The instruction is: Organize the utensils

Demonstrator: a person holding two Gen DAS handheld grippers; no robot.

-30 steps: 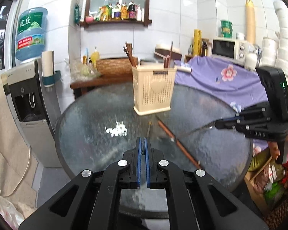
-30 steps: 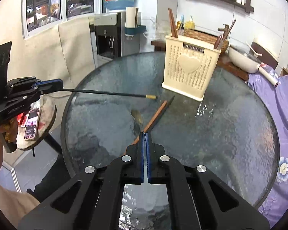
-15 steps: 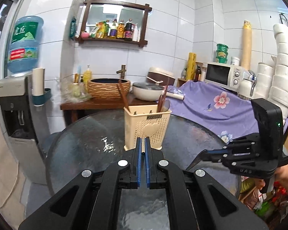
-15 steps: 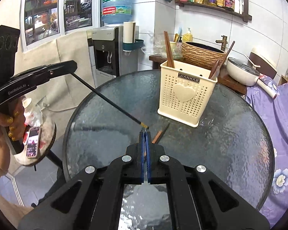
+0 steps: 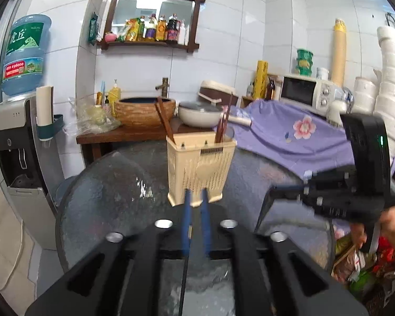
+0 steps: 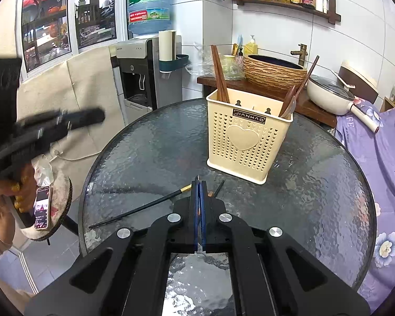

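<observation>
The left gripper (image 5: pixel 196 197) is opening with nothing between its jaws, a black chopstick (image 6: pixel 139 208) lies near the table (image 6: pixel 316 184) edge, and the right gripper (image 6: pixel 199 184) pinches a thin utensil.

Utensil holder on a round table

The utensil holder (image 6: pixel 248 142) is set toward the far edge of the table (image 6: pixel 150 142); a chopstick (image 6: pixel 142 206) is laid nearer the near-left edge; chopsticks (image 6: pixel 220 75) are stood in the holder's left compartment.

table (image 6: pixel 316 197): textured glass, glossy, glinting | utensil basket (image 6: pixel 246 142): cream perforated plastic, matt | chopsticks (image 6: pixel 220 76): brown wood, showing a smooth finish | black chopstick (image 6: pixel 134 208): glossy | left gripper (image 5: pixel 196 202): matt black plastic, blue pads, jaws opening
</observation>
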